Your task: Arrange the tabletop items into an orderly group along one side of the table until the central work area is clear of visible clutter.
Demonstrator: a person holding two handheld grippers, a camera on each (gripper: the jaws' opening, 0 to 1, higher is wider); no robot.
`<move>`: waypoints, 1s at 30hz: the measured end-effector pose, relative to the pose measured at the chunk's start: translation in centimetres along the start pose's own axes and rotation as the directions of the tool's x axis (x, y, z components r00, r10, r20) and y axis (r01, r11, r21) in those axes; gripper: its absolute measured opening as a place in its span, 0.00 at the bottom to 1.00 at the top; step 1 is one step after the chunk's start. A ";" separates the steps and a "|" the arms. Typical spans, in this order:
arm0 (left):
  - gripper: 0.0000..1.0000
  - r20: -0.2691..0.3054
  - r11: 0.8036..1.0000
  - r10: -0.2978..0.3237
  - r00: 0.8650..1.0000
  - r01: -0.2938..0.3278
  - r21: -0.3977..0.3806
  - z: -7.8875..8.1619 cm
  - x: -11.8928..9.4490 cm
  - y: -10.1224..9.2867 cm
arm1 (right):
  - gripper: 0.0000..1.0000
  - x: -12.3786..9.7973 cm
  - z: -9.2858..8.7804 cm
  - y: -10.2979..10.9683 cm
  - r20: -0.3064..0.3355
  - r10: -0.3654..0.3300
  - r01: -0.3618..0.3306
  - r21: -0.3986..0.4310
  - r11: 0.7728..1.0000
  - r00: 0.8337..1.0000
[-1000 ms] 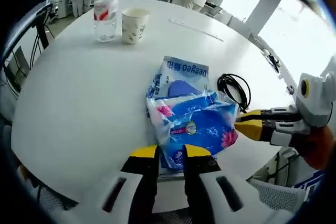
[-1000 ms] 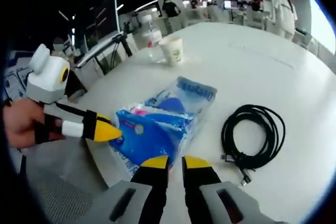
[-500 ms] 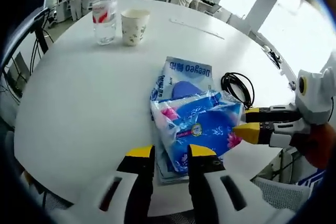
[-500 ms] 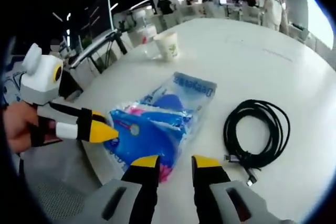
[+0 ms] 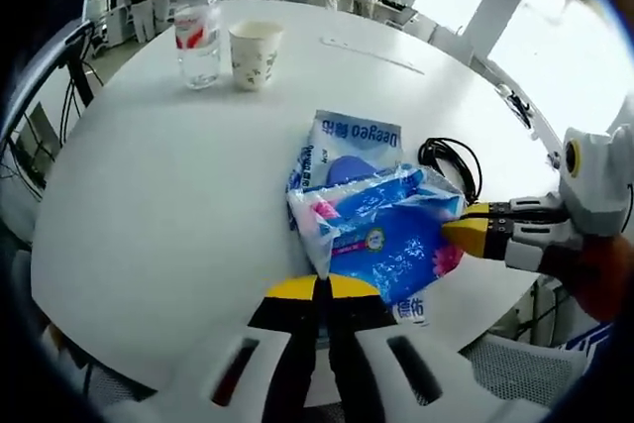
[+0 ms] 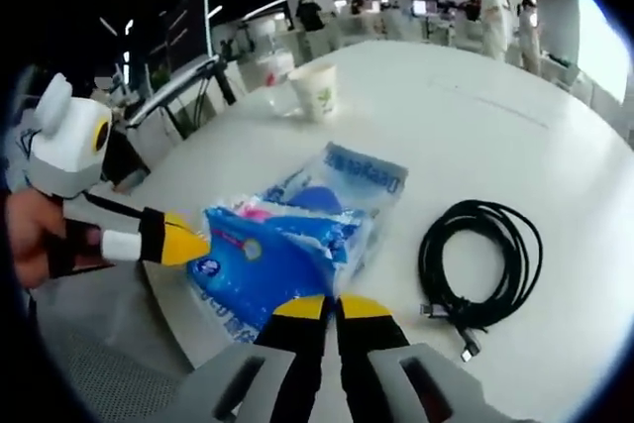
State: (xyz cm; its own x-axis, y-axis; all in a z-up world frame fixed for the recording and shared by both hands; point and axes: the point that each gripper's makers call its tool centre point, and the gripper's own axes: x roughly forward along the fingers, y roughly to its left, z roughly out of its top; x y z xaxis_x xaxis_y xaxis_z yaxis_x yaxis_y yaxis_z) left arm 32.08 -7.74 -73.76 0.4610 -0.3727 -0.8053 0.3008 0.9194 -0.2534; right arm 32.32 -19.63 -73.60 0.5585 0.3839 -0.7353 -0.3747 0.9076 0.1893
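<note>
White round table (image 5: 149,195): both grippers, left gripper (image 5: 322,289) and right gripper (image 6: 327,306), pinch blue tissue pack (image 5: 386,235) at opposite ends, cable (image 6: 485,264) just beside.

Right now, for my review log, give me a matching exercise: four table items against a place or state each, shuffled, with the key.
Items:
1. water bottle
2. paper cup
3. black cable
4. blue tissue pack

States:
A. coiled on the table
B. pinched between both hand-held grippers
C. red label, far edge
D. printed, open top, beside the bottle

Pairs: 1-C, 2-D, 3-A, 4-B
</note>
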 end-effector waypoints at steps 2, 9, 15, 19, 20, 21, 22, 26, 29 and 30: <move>0.00 0.007 1.000 0.001 1.000 -0.001 -0.004 0.2 0.0 0.1 | 0.00 -0.2 0.0 0.0 0.009 -0.004 0.004 -0.003 1.000 1.000; 0.00 0.027 0.999 -0.035 0.999 0.036 -0.003 0.7 0.0 -1.0 | 0.00 -1.0 -0.2 -1.1 0.035 -0.065 0.063 0.053 0.997 0.997; 0.00 0.036 0.999 -0.054 0.998 0.054 -0.007 0.9 -0.1 -1.3 | 0.00 -1.5 0.4 -1.4 0.063 -0.089 0.083 0.086 0.993 0.994; 0.00 0.046 0.997 -0.077 0.996 0.078 -0.004 1.0 -0.1 -1.9 | 0.00 -1.9 0.9 -2.0 0.084 -0.108 0.098 0.109 0.989 0.991; 0.01 0.048 0.997 -0.082 0.996 0.082 -0.002 1.1 -0.1 -2.1 | 0.00 -2.0 0.9 -2.0 0.086 -0.110 0.100 0.111 0.989 0.990; 0.01 0.051 0.996 -0.088 0.995 0.088 -0.001 1.1 -0.1 -2.3 | 0.00 -2.1 0.9 -2.1 0.088 -0.114 0.104 0.113 0.988 0.990; 0.02 0.054 0.996 -0.094 0.994 0.094 -0.001 1.2 -0.1 -2.5 | 0.00 -2.1 0.9 -2.1 0.088 -0.115 0.105 0.114 0.988 0.989; 0.05 0.053 0.994 -0.112 0.992 0.113 0.002 1.2 -0.1 -3.0 | 0.00 -2.4 0.4 -2.3 0.094 -0.123 0.109 0.140 0.984 0.988; 0.09 0.054 0.992 -0.124 0.991 0.124 0.004 1.2 0.0 -3.2 | 0.00 -2.5 0.0 -2.0 0.092 -0.121 0.107 0.151 0.983 0.988; 0.10 0.055 0.992 -0.124 0.991 0.124 0.005 1.2 0.0 -3.2 | 0.00 -2.6 -0.1 -2.0 0.093 -0.122 0.107 0.154 0.982 0.988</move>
State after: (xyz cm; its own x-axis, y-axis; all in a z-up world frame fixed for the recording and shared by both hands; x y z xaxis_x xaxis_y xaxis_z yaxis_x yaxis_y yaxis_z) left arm 32.14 -10.87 -72.28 0.4650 -0.4901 -0.7373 0.3595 0.8656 -0.3487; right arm 31.50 -22.45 -72.10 0.6663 0.2841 -0.6894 -0.1942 0.9588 0.2074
